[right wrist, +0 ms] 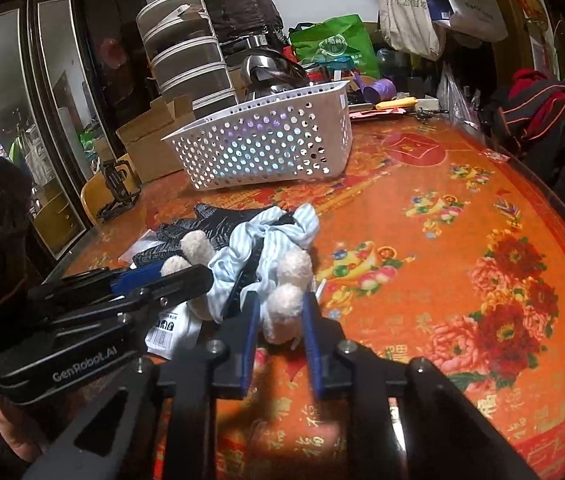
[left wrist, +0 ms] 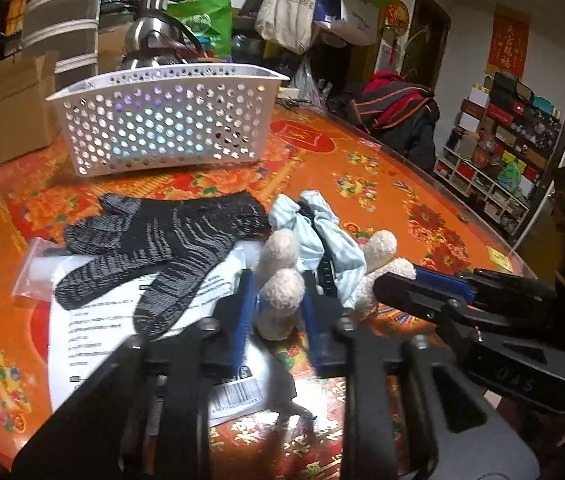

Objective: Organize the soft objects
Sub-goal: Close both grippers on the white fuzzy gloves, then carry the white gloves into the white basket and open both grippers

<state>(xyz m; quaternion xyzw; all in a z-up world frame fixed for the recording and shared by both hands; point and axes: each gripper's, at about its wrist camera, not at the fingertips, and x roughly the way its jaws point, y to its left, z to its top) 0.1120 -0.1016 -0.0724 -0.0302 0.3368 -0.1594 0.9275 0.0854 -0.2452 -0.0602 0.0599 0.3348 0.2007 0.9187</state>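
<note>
A soft toy in a pale blue striped garment (left wrist: 322, 236) (right wrist: 266, 244) lies on the orange table, with white fluffy limbs. My left gripper (left wrist: 278, 300) is shut on one white limb (left wrist: 280, 304). My right gripper (right wrist: 282, 312) is shut on another white limb (right wrist: 284, 308); it also shows in the left wrist view (left wrist: 402, 280). A black knitted glove (left wrist: 162, 244) (right wrist: 202, 220) lies left of the toy. A white perforated basket (left wrist: 162, 120) (right wrist: 270, 136) stands beyond them, with coloured things inside.
A printed sheet (left wrist: 94, 328) and a clear bag (left wrist: 34, 268) lie under the glove. Cardboard boxes (left wrist: 6, 108), a metal kettle (left wrist: 154, 40) and bags crowd the table's far edge. A chair with clothes (left wrist: 398, 108) stands at the right.
</note>
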